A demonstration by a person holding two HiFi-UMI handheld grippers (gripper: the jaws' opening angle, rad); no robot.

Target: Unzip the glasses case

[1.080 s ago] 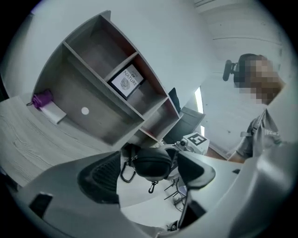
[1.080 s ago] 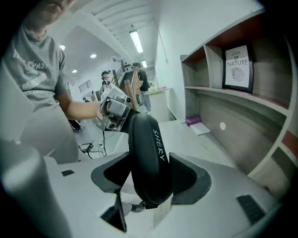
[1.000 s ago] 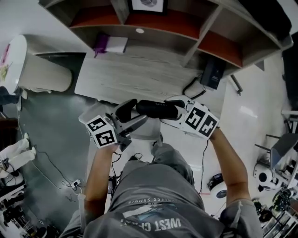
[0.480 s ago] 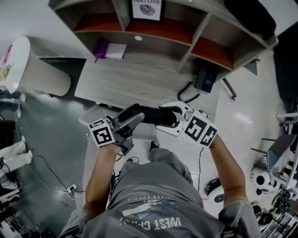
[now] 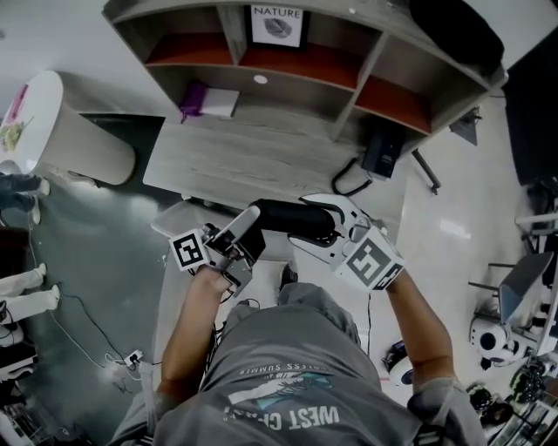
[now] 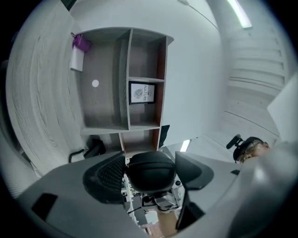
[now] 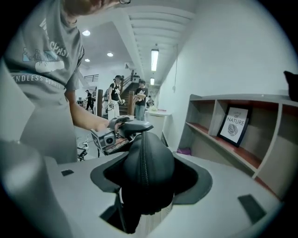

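Observation:
I hold a black zipped glasses case in the air over the desk's near edge. My right gripper is shut on its right part. In the right gripper view the case fills the right gripper, zip seam facing up, and both pads touch it. Those jaws have just been opening a little with the case still between them. My left gripper straddles the left end. In the left gripper view that rounded end sits between the pads, touching both. These jaws have just been closing onto it.
A wooden desk lies ahead, with a shelf unit holding a framed "NATURE" print and a purple and white item. A black device with a cable stands at the desk's right. People stand far off.
Both grippers and the case have risen and drawn closer together. The left gripper has rolled, so its marker cube shows another face, and its jaws have come around the case's left end.

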